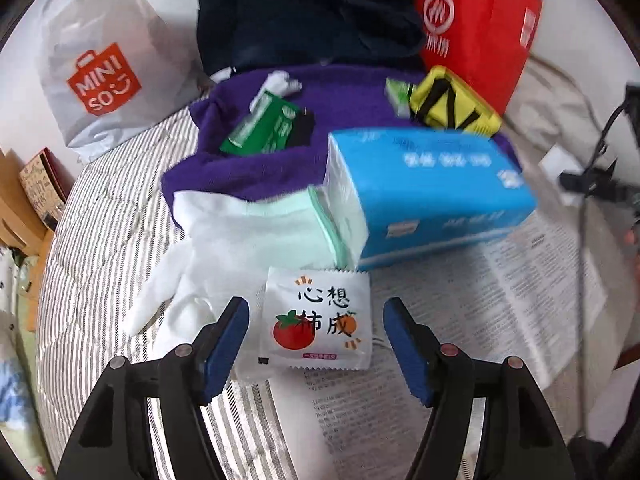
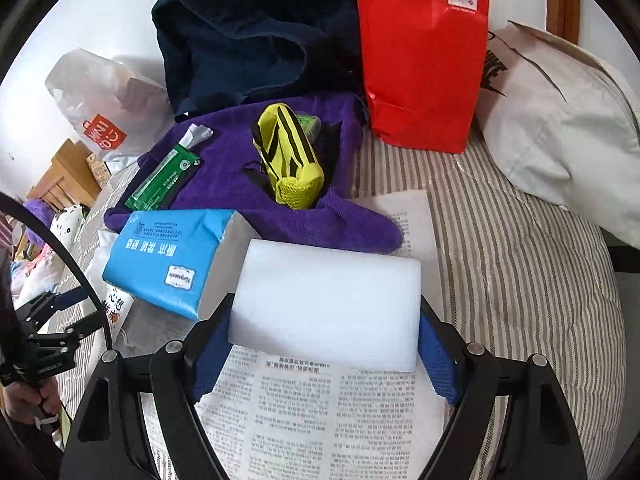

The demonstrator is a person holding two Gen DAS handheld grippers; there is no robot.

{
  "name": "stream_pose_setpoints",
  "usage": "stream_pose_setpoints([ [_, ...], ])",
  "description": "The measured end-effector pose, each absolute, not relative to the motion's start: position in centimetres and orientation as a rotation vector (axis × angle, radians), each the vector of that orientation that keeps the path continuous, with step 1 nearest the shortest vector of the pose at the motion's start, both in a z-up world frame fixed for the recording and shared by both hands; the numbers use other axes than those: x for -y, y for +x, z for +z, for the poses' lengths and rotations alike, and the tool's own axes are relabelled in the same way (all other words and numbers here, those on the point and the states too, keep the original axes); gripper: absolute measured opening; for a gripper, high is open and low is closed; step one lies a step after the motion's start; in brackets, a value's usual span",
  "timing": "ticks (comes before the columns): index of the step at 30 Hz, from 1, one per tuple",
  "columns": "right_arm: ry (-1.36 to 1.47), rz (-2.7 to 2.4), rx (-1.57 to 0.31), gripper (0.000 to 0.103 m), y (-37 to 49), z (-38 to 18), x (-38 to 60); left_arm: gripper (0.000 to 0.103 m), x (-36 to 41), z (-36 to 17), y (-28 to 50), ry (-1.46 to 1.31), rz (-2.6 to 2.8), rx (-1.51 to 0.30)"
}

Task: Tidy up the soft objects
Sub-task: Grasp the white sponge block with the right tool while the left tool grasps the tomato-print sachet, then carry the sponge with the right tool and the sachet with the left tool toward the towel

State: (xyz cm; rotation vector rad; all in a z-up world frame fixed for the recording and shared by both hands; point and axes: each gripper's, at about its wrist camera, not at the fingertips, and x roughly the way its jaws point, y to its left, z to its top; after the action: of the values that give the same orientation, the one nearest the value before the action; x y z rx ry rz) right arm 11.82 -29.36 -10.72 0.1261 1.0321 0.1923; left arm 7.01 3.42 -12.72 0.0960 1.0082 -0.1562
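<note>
My left gripper (image 1: 316, 316) is open, its blue pads either side of a white sachet (image 1: 318, 320) printed with a tomato, not touching it. A white glove (image 1: 224, 248) lies left of it, a blue tissue pack (image 1: 432, 196) behind. My right gripper (image 2: 326, 320) is shut on a white foam block (image 2: 326, 300), held over the printed paper (image 2: 320, 420). A purple towel (image 2: 280, 208) carries a green wipes pack (image 2: 164, 180) and a yellow-black pouch (image 2: 290, 156). The blue tissue pack also shows in the right wrist view (image 2: 168, 256).
A navy tote bag (image 2: 248, 40), a red paper bag (image 2: 424, 52) and a white Miniso bag (image 1: 100, 64) stand at the back of the striped bed (image 2: 520, 264). A white pillow-like bag (image 2: 560, 120) lies right. Cardboard boxes (image 1: 24, 200) sit left.
</note>
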Motion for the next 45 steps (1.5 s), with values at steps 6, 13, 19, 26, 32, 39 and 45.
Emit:
stream_pose_setpoints([
  [6,0.145,0.191,-1.046,0.082,11.6,-11.5,29.9,0.072,-2.4,-15.3,8.0,0.176,-0.128,-1.062],
  [13,0.148,0.197,-1.052,0.082,11.5,-11.8,29.8,0.074,-2.5,-15.4,8.0,0.156,-0.143,-1.068],
  [19,0.154,0.196,-1.051,0.082,11.3,-11.8,29.6,0.059,-2.1,-15.5,7.6,0.141,-0.184,-1.063],
  [26,0.141,0.202,-1.062,0.082,10.8,-11.6,29.0,0.042,-3.5,-14.6,7.8,0.065,-0.187,-1.060],
  [32,0.123,0.216,-1.060,0.082,10.6,-10.7,28.6,0.042,-4.2,-12.7,7.4,0.018,-0.201,-1.027],
  [39,0.123,0.226,-1.054,0.082,10.6,-9.6,28.6,0.042,-5.0,-11.2,7.6,-0.013,-0.208,-1.003],
  [45,0.125,0.234,-1.052,0.082,10.6,-8.8,28.6,0.042,-5.5,-10.1,8.0,-0.031,-0.201,-0.981],
])
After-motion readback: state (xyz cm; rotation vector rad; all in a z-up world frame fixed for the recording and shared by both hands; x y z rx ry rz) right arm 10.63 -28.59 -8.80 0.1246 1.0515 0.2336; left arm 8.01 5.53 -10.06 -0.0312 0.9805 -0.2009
